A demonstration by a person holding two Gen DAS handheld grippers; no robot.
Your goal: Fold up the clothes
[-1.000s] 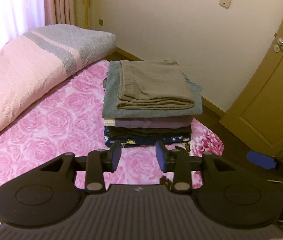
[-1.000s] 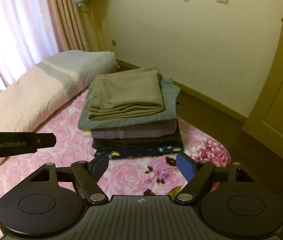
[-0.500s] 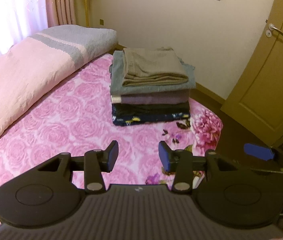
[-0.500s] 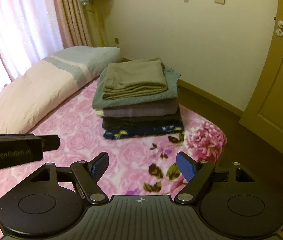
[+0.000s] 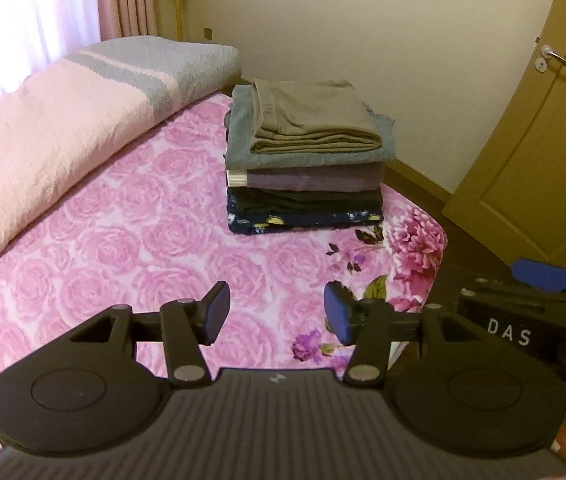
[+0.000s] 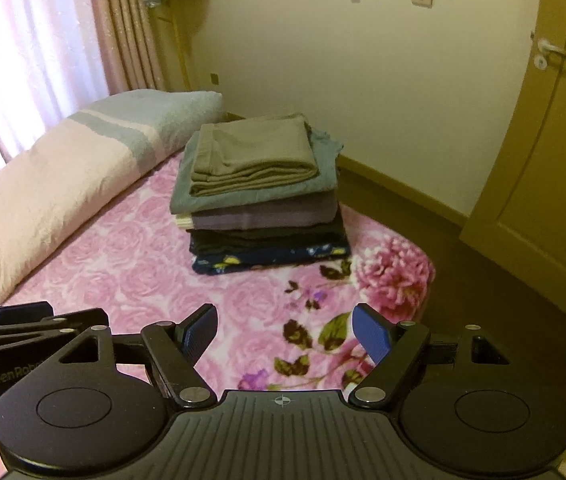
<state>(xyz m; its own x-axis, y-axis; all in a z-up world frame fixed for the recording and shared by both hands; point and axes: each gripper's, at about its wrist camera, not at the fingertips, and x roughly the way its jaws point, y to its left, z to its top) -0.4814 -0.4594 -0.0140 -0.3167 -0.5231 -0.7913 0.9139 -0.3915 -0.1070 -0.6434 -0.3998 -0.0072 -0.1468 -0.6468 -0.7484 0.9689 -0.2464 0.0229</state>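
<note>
**Stack done, both grippers empty**

Taking the stack (image 5: 307,160) as the landmark and reading left to right: a rolled pink-and-grey quilt (image 5: 63,128) lies well to its left along the bed; the stack itself sits on the rose-print blanket (image 5: 123,248) near the bed's far right corner; the door (image 5: 543,140) stands well to its right, across bare floor.

The stack holds five or so folded pieces, an olive one (image 6: 255,156) on top, then grey-blue, mauve, black and a navy floral print at the bottom. Edges line up fairly well.

The left gripper (image 5: 277,314) hovers over the blanket, on the near side of the stack and well apart from it, its jaws opening with nothing between them. The right gripper (image 6: 285,334) hovers likewise, jaws spread wide and empty.

By my reading, a garment has just been placed and the step in hand is a retreat from the stack. No unfolded clothing shows in either view, so the next move calls for finding another piece outside these views, or stopping if none is left.

Readable writing: "DAS" on the right gripper's side as seen from the left wrist, and "GenRob", cut off, on the left gripper's side as seen from the right wrist.
</note>
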